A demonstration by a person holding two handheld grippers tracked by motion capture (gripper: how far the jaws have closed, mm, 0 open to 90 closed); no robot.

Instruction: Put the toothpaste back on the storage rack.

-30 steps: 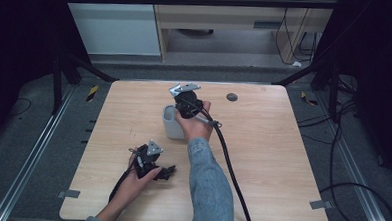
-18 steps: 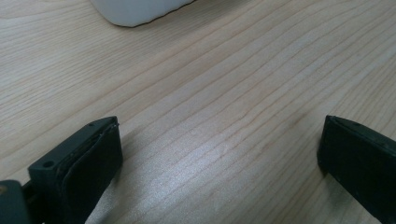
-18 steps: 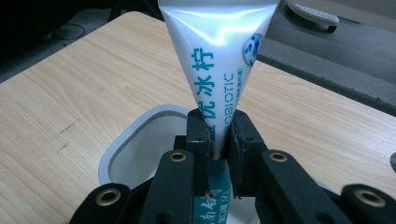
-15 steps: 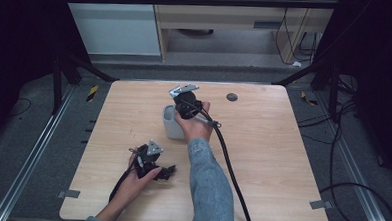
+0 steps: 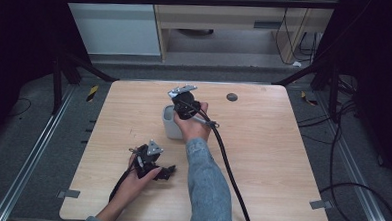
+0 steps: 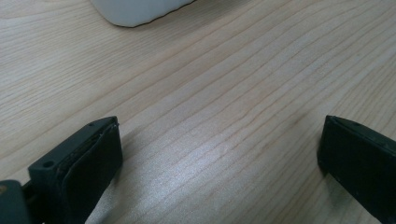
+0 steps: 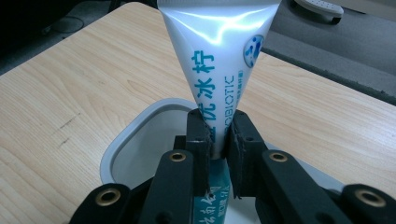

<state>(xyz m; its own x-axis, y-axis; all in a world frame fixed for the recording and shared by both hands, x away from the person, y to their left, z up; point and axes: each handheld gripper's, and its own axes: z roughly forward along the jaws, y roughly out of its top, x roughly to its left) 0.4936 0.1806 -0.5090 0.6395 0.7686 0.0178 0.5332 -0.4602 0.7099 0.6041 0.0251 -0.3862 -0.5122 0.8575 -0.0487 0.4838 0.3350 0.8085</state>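
A white tube [image 7: 219, 65] printed in teal is seen at the centre of the right gripper view, upright, its flat crimped end rising to the top of the frame and its lower part hanging over the mouth of a pale grey cup [image 7: 140, 135]. It is clamped between the jaws of the right gripper [image 7: 219, 135], which are closed tight on its middle. In the high view the right gripper [image 5: 184, 101] is found just above the middle of the frame, directly over the cup [image 5: 171, 124].

The step in hand is judged to be the placing of the tube into the cup. For the next move the tube would have to be lowered straight down inside the rim and only then released, since a tilt could catch it on the edge or tip the cup.

The left gripper [image 5: 149, 161] lies in the lower left of the high view, resting on the table [image 5: 281, 164] well apart from the cup; in its own view the jaws are spread wide over bare wood, with nothing held.

Against the earlier high views, almost nothing is found changed: both grippers and the cup are placed as before.
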